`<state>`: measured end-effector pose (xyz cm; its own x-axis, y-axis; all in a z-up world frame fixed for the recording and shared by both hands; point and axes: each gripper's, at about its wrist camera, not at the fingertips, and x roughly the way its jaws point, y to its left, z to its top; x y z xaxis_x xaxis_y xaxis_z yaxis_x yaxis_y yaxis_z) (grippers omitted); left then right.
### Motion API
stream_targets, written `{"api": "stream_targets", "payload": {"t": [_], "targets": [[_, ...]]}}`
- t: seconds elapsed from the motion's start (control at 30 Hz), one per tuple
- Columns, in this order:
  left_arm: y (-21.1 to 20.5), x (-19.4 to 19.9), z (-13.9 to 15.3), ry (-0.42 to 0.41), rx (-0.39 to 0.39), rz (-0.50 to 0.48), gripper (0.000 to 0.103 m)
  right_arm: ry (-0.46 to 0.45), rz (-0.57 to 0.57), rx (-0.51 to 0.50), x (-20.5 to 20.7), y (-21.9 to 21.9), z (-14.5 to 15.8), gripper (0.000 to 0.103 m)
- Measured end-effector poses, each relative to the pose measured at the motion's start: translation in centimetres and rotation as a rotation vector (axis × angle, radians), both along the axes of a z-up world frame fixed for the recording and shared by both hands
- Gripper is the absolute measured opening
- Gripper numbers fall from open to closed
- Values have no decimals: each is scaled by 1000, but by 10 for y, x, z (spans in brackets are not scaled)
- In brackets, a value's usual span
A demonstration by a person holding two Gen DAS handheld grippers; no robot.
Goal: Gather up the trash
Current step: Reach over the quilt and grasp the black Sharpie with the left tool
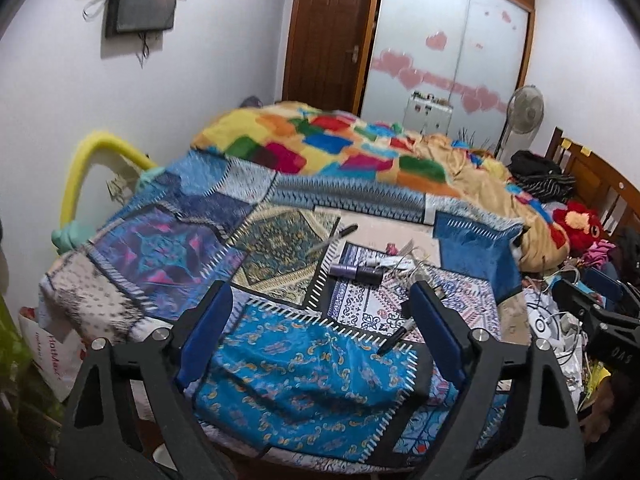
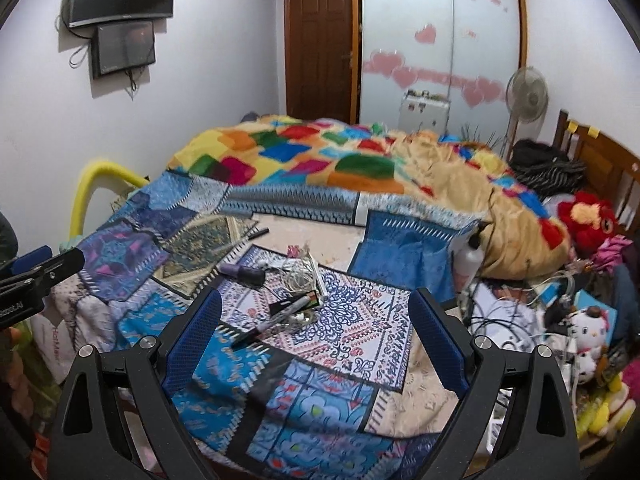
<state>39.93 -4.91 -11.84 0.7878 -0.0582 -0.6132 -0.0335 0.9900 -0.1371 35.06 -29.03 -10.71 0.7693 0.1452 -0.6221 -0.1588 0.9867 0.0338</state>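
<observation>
Both grippers hovering wide open, empty: left gripper (image 1: 322, 304), right gripper (image 2: 316, 312). Black marker (image 2: 276, 320), purple tube (image 2: 242, 273), tangled cords (image 2: 298, 276) lying on patchwork bedspread (image 2: 352, 328). White shopping bag (image 1: 60, 356) sitting beside bed, contents unclear.

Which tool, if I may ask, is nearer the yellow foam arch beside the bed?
Left. The left tool hovers by the left side of the bed, the yellow foam arch ahead-left; the right tool is farther right, over its middle.
</observation>
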Motion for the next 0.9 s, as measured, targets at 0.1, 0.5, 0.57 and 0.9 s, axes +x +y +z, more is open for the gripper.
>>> {"api": "stream_targets", "payload": {"t": [0.1, 0.5, 0.57, 0.9], "targets": [[-7, 27, -20, 42, 0, -11, 90, 65, 13, 58, 27, -12, -20, 93], [-40, 120, -93, 184, -49, -56, 90, 247, 55, 169, 103, -20, -81, 69], [-45, 124, -103, 195, -48, -76, 90, 277, 72, 186, 107, -18, -91, 60], [-91, 129, -144, 302, -52, -271, 79, 360, 81, 174, 112, -27, -122, 38]]}}
